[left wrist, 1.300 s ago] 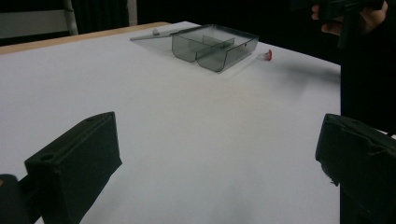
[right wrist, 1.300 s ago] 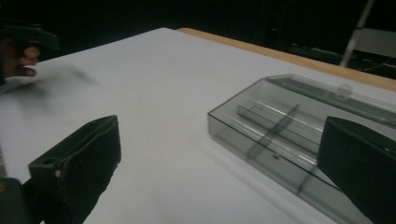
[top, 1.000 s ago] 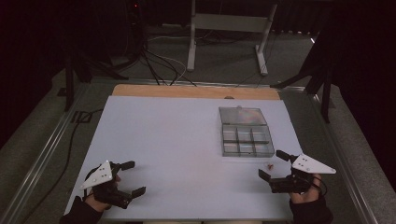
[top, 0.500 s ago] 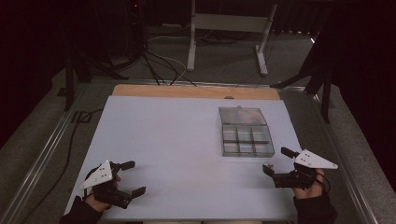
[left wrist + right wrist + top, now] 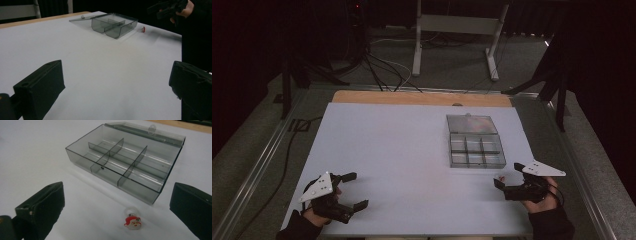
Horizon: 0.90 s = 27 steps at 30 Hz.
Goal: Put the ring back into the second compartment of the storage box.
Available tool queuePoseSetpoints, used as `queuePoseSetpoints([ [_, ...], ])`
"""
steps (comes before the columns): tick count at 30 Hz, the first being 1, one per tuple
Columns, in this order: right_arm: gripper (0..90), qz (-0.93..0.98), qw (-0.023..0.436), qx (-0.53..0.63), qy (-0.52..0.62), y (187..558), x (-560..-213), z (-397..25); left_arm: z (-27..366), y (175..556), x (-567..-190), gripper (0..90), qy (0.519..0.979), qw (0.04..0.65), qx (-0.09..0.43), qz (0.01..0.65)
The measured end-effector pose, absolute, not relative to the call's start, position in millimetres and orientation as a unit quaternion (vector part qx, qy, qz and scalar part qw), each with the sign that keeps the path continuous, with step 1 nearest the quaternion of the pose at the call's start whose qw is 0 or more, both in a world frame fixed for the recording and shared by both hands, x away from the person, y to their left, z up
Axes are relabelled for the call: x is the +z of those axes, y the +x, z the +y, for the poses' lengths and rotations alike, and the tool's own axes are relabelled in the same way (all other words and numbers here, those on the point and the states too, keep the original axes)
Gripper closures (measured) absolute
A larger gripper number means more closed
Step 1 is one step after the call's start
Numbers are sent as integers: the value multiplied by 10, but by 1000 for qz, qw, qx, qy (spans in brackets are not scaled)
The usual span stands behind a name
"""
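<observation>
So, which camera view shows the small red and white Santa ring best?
The right gripper view: the small red and white Santa ring lies close ahead of the open jaws, its face and clear band plain. The left gripper view shows a far red speck beside the smoky clear plastic divided box; the high view, a faint dot.

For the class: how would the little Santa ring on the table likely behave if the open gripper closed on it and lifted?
The Santa ring looks small and plastic, so probably light and stiff rather than floppy. It lies low on the smooth white table, so it may skid away before the right gripper gets under it. Its clear round band might let it roll if dropped on edge.
</observation>
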State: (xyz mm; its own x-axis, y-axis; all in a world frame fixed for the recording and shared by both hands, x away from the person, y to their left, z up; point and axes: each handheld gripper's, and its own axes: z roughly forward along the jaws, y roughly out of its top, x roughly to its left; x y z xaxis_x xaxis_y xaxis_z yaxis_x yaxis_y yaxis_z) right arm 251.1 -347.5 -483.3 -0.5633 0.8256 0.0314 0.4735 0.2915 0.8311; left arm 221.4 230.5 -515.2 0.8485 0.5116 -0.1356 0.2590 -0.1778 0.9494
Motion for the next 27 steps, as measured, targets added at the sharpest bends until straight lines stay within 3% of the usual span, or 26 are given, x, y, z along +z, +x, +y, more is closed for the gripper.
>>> queuePoseSetpoints([
  [17, 3, 772, 189, 400, 456, 2581, -5029, -3573, 2305, 2214, -5152, 4, 761, 588, 107, 253],
  [21, 50, 776, 184, 393, 458, 2592, -5065, -3583, 2307, 2213, -5151, 4, 759, 590, 107, 254],
  [27, 196, 784, 175, 395, 447, 2613, -5141, -3605, 2305, 2214, -5153, 3, 760, 589, 107, 252],
])
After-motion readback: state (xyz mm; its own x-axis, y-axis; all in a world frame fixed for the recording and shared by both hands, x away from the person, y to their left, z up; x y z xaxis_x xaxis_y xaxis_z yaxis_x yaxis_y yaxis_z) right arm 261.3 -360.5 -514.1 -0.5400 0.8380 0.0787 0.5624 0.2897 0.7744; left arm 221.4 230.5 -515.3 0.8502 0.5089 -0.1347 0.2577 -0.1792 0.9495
